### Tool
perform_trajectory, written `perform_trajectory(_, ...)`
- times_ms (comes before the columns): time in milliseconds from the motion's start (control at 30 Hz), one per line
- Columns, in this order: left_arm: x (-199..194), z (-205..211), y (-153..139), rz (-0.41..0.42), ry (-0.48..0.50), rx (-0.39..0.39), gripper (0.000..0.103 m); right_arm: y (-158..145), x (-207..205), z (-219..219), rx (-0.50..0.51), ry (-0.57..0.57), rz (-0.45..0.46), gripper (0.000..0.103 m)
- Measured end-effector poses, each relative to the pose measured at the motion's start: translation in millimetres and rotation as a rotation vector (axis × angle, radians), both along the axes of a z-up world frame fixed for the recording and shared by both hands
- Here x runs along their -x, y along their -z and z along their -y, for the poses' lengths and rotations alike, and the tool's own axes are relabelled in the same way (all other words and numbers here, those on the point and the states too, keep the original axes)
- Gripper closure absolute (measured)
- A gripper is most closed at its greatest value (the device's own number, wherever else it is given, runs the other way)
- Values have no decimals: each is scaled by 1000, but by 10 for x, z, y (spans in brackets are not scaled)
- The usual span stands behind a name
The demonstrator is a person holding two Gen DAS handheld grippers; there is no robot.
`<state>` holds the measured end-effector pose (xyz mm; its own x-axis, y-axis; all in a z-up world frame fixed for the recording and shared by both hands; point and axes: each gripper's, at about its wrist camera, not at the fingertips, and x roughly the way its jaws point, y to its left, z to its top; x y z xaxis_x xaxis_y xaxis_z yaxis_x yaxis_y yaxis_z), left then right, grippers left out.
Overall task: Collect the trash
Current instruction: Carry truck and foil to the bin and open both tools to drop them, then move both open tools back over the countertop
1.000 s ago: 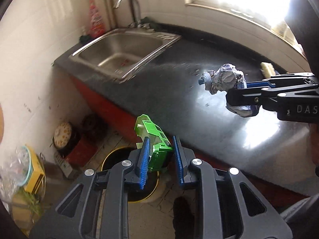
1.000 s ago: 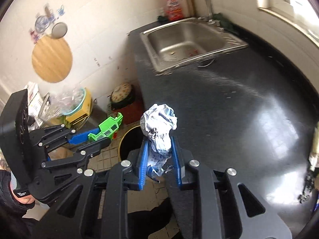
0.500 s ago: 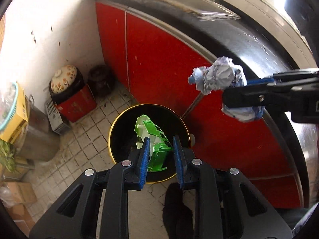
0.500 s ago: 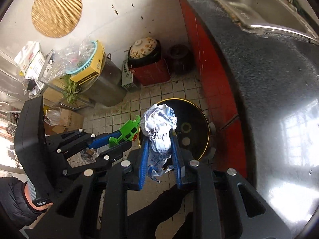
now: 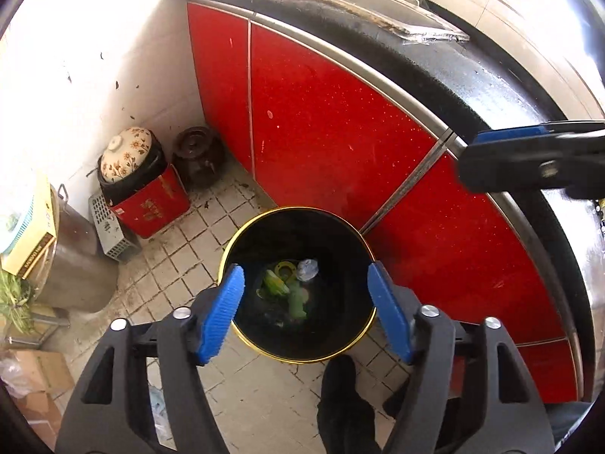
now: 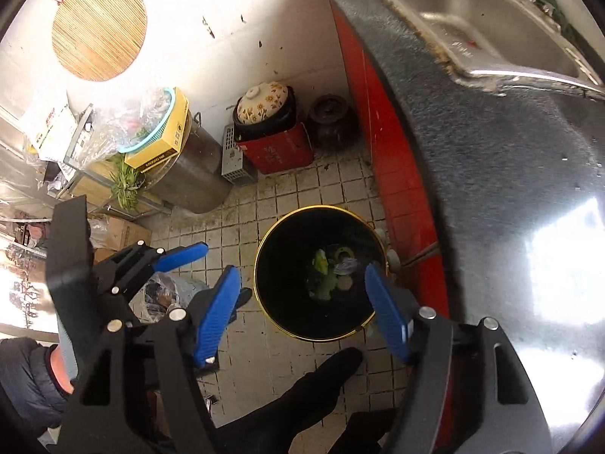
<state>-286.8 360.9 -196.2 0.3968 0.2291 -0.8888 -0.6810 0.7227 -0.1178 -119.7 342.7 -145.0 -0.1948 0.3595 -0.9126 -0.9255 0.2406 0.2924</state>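
Left wrist view is looking steeply down past the left gripper [image 5: 306,310], whose jaws are opening with nothing between the ribbed blue pads [image 5: 223,314]; in the right wrist view the right gripper [image 6: 298,310] is doing the same, its jaws spreading and bare. Both are hanging over the bin [image 5: 242,335], a round black pail with a thin gold rim standing on the grimy tiled floor [image 5: 181,249], just beside the glossy red cabinet doors [image 5: 321,125]. Down in the bin are lying the green plastic piece [image 5: 297,300], hard and angular, and the crumpled paper wad [image 5: 307,269], pale and soft-looking, among some yellowish scraps. By my reading the dropping step is being finished here: the trash is resting inside the pail and neither gripper is carrying anything. The next move, I judge, is calling for lifting both grippers clear of the rim and turning back towards the worktop [image 6: 491,174] to look for more litter; whether any is lying there cannot be told from these views. Farther off, a flowered ceramic lid [image 5: 126,153] is sitting on a dark pot atop a red box, a dark brown jar [image 5: 196,155] is standing in the corner, and the steel sink [image 6: 491,26] is gleaming beyond the speckled black stone.
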Motion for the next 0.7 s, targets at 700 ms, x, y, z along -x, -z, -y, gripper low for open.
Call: perform_trajectory(700,-2442,2298,-1755,209,673,-67,10,-1663,-1492,4036,-79,871,387,14)
